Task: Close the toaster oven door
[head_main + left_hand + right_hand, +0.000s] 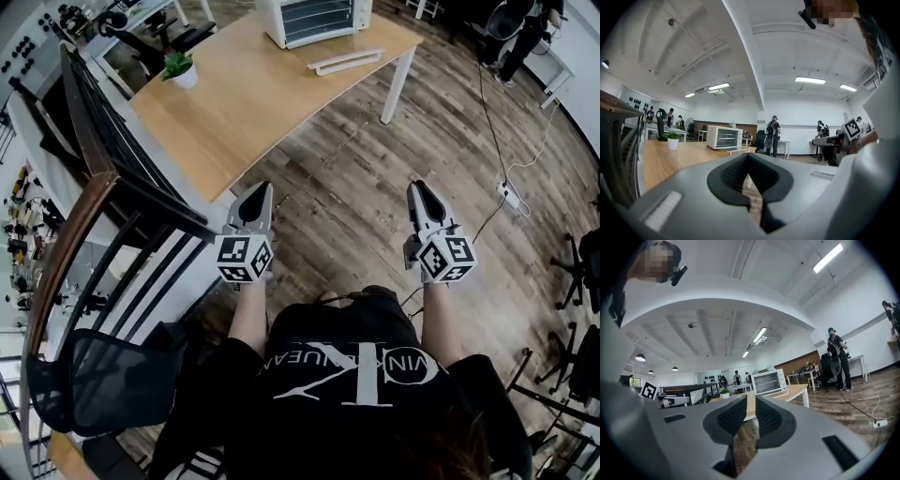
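Toaster oven, one, at top centre on one table, one potted plant upper left, two grippers held low, left gripper clenched on nothing, right gripper narrowly parted, nothing gripped.

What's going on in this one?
A person stands back from the wooden table, holding the left tongs and right tongs out over the floor. Both are empty, the left shut and the right slightly apart. The toaster oven sits at the table's far end with its door dropped open, untouched.
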`<state>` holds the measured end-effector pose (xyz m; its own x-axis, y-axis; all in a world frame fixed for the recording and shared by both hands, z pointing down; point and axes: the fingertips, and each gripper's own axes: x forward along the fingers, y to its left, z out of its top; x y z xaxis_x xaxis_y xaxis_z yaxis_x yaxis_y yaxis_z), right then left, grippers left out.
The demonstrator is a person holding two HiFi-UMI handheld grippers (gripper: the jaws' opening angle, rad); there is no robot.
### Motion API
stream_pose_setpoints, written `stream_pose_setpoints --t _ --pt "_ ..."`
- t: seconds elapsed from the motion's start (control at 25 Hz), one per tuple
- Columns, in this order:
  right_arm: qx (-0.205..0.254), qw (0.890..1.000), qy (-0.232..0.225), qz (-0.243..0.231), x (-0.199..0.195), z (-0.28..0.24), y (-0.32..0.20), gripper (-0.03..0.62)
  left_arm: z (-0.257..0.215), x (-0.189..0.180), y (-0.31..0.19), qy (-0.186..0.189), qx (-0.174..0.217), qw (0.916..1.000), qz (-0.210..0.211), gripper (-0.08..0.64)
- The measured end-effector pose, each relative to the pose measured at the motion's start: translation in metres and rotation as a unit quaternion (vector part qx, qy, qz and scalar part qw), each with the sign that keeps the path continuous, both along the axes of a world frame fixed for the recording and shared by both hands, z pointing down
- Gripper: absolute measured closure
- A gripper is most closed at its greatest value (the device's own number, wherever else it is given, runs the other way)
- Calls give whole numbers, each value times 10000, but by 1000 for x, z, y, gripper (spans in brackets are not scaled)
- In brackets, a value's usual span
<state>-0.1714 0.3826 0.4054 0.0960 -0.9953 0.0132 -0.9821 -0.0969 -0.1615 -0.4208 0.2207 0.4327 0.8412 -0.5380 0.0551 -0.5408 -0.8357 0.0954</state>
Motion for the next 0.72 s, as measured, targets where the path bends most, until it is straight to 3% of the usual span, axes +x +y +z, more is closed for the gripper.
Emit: stream_pose_setpoints --t 0.36,0.72 --pt "-103 9999 -38 -48 11 7 -14 568 19 -7 -6 -34 -268 9994 -203 554" --pt "-103 9995 -281 -114 53 27 -49 567 26 38 -31 -265 -257 9993 -106 554"
